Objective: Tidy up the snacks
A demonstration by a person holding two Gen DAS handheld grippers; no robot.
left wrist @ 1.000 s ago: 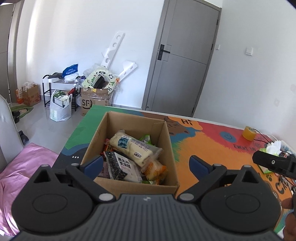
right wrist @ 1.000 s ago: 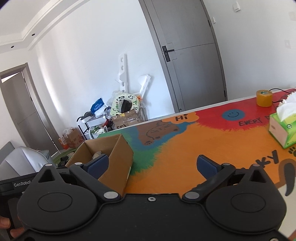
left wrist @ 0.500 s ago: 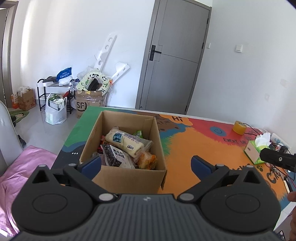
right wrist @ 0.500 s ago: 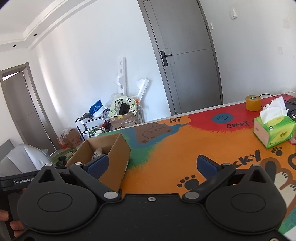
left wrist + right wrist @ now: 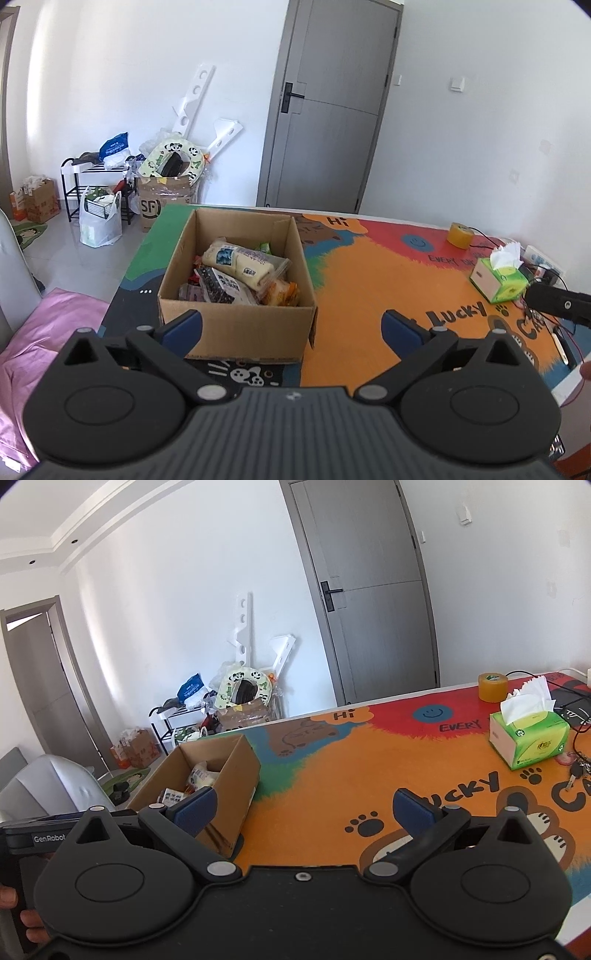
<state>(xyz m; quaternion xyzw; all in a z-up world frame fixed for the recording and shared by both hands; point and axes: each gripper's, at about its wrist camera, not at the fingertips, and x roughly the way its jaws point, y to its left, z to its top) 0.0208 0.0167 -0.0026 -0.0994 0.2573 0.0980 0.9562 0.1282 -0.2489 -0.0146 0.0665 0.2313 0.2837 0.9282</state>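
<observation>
On the colourful desk (image 5: 369,280), the open cardboard box (image 5: 236,321) of snacks stands at the left end, and it now sits farther from both cameras than a second ago: in the left wrist view more of the painted surface lies bare in front of the box and to its right, and the box looks smaller than it did. In the right wrist view the green tissue box (image 5: 530,736), once cut off at the right edge, is now wholly in sight, with the tape roll (image 5: 493,686) beyond it near the far edge and a bunch of keys (image 5: 576,771) just beside it on the near side.

Inside the cardboard box a pale snack packet (image 5: 240,264) lies across the top of the pile, a dark printed packet (image 5: 221,286) under its near side, and an orange packet (image 5: 282,293) against the right wall.

The left hand-held gripper (image 5: 291,328) hovers above the near left part of the desk, pointing at the box, its fingers spread wide and holding nothing. The right hand-held gripper (image 5: 303,806) is level over the middle of the desk's near side, to the right of the box, its fingers likewise spread wide and empty; both have drawn back from the box since the earlier frames.
</observation>
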